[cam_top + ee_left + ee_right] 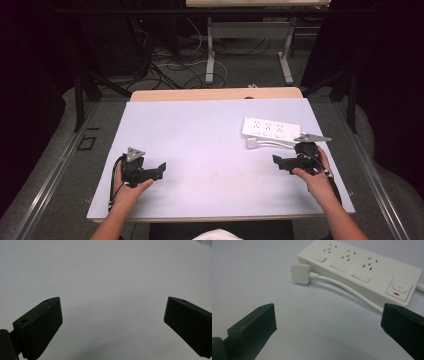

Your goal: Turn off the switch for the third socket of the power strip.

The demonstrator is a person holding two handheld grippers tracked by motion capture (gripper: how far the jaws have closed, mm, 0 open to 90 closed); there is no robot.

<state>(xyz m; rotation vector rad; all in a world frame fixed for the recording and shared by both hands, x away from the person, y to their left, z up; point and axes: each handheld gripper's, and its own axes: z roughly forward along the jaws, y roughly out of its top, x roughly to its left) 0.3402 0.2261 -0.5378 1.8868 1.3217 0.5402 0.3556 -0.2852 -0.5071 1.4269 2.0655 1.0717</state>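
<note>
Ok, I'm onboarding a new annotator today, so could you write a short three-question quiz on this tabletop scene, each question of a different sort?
1. True or false: the white plastic power strip lies nearer the right gripper than the left gripper.
2. Multiple choice: the flat white square plug is
A) lying on the pale grey table top beside the strip
B) pushed into a socket
C) held between jaws
3. Fill in: both grippers' jaws stand ____.

Key: 1 true; 2 A; 3 open, with nothing between them.
</note>
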